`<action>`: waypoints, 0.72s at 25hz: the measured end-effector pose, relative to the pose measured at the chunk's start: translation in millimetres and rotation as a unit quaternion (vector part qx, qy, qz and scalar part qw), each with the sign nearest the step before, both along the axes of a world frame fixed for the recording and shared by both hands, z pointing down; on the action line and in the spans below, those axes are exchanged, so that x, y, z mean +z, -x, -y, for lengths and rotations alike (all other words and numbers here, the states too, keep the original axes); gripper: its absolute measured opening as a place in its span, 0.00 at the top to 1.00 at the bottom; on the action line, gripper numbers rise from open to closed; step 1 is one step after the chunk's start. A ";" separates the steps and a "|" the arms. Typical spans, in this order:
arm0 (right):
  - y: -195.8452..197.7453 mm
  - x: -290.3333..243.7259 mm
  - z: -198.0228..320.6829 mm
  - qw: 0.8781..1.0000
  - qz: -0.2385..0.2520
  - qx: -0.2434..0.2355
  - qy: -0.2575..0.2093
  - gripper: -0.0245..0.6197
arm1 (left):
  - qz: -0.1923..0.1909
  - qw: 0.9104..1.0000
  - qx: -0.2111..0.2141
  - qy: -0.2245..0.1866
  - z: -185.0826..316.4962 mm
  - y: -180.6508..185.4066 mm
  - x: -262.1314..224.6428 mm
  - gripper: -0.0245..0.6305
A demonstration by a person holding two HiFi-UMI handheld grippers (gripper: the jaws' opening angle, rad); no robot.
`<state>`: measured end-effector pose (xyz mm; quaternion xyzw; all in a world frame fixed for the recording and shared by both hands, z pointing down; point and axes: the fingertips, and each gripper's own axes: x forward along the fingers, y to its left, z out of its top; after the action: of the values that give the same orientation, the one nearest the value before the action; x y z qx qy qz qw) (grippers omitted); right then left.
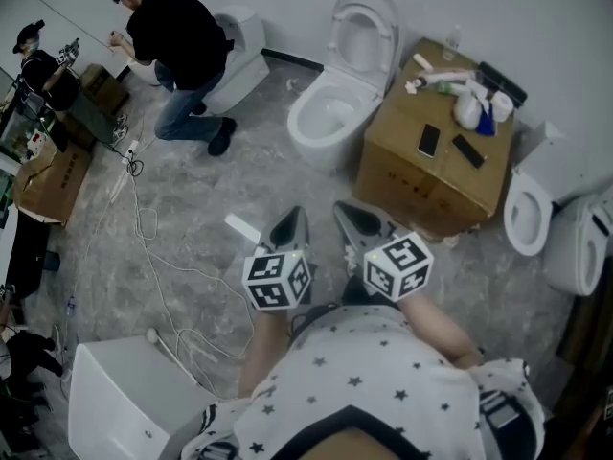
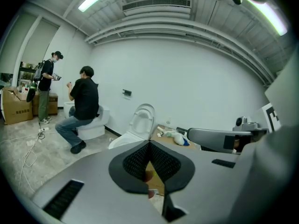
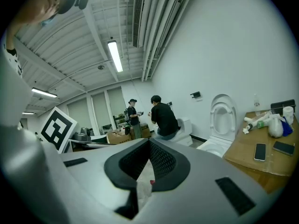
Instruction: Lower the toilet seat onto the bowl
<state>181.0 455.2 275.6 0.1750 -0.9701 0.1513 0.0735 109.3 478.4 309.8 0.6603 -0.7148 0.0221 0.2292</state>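
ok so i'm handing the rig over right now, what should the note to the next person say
Left gripper: shut, empty.
Right gripper: shut, empty.
Both are held side by side over the floor, well short of the toilet and touching nothing.
Toilet seat: standing upright above the bowl, beside the cardboard box.
Done: nothing on the seat yet.
Left: reach the seat, then lower it onto the bowl.

Grey floor [image 1: 192, 199] under toilet [image 1: 330, 113], box [image 1: 421, 180], cables [image 1: 144, 223]
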 end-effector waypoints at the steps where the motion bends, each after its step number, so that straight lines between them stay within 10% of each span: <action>1: 4.1 -0.3 5.2 1.000 0.000 -0.001 -0.002 0.95 | 0.000 1.000 -0.001 0.000 5.4 4.3 0.5 0.97; 18: 60.9 -4.8 139.7 1.000 -0.012 -0.004 -0.013 0.95 | -0.005 1.000 -0.007 0.008 135.6 61.9 0.3 0.97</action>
<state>120.1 315.5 270.8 0.1736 -0.9718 0.1358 0.0837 47.3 342.7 310.1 0.6539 -0.7178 0.0229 0.2379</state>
